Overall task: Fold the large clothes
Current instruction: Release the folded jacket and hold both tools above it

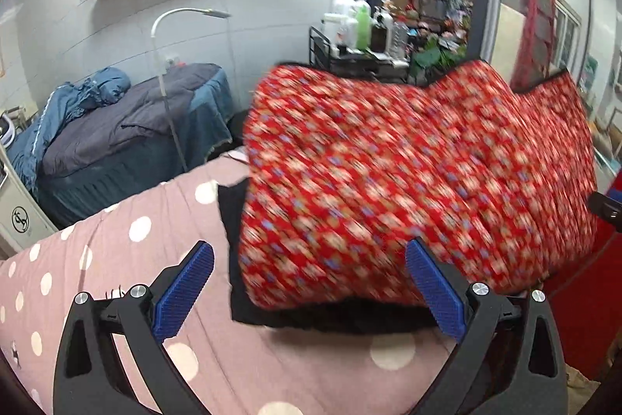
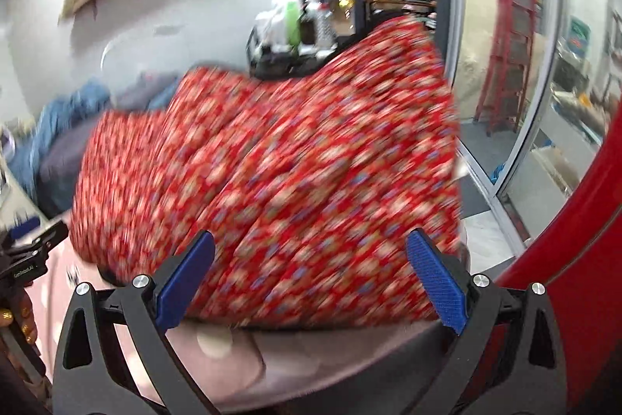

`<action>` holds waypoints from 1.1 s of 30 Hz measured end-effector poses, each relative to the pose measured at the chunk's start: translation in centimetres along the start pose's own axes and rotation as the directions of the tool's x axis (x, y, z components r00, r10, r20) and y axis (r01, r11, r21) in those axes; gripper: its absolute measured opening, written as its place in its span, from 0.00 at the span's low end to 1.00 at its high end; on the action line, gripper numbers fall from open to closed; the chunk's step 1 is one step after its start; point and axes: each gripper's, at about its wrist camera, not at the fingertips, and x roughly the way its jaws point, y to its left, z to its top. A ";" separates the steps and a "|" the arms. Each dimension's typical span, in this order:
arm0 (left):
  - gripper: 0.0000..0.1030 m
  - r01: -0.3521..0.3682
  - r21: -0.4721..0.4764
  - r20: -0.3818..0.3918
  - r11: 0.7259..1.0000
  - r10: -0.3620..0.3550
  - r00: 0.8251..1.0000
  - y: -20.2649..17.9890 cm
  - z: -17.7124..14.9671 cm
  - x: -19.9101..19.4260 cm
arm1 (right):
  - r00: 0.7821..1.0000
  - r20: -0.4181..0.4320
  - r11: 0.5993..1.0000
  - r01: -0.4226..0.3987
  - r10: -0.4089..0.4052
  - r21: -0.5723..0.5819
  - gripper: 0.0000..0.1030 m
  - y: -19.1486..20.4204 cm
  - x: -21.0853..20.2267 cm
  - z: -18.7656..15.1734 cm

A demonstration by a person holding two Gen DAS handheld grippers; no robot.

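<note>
Red floral quilted garment (image 1: 408, 181) is sitting in a bulky heap on our pink polka-dot bed (image 1: 116, 259), and honestly it's so motion-blurred in both views that we can't make out sleeves or a collar. A black layer (image 1: 237, 259) peeks out along its left and near edges; we can't tell if that's lining or a separate piece. Its far side hides part of the bottle cart (image 1: 350, 57). Our left gripper (image 1: 311, 282) is spread wide, holding nothing, just short of the near edge. Right gripper (image 2: 311, 279) is likewise released, with the fabric right in front. Bare bedding lies left of the heap.
</note>
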 end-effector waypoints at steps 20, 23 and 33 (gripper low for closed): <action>0.94 -0.011 0.113 -0.091 0.993 0.022 0.996 -4.5 -3.7 -0.4 | 0.990 -0.036 0.985 0.131 -0.136 -0.116 0.95 3.4 -2.2 -4.7; 0.94 -0.015 0.123 -0.095 0.992 0.027 0.995 -4.6 -3.9 -0.6 | 0.990 -0.043 0.986 0.126 -0.131 -0.109 0.95 3.2 -2.3 -4.6; 0.94 -0.009 0.138 -0.101 0.990 0.023 0.995 -5.1 -4.3 -1.2 | 0.990 -0.046 0.986 0.129 -0.134 -0.104 0.95 2.7 -2.3 -4.9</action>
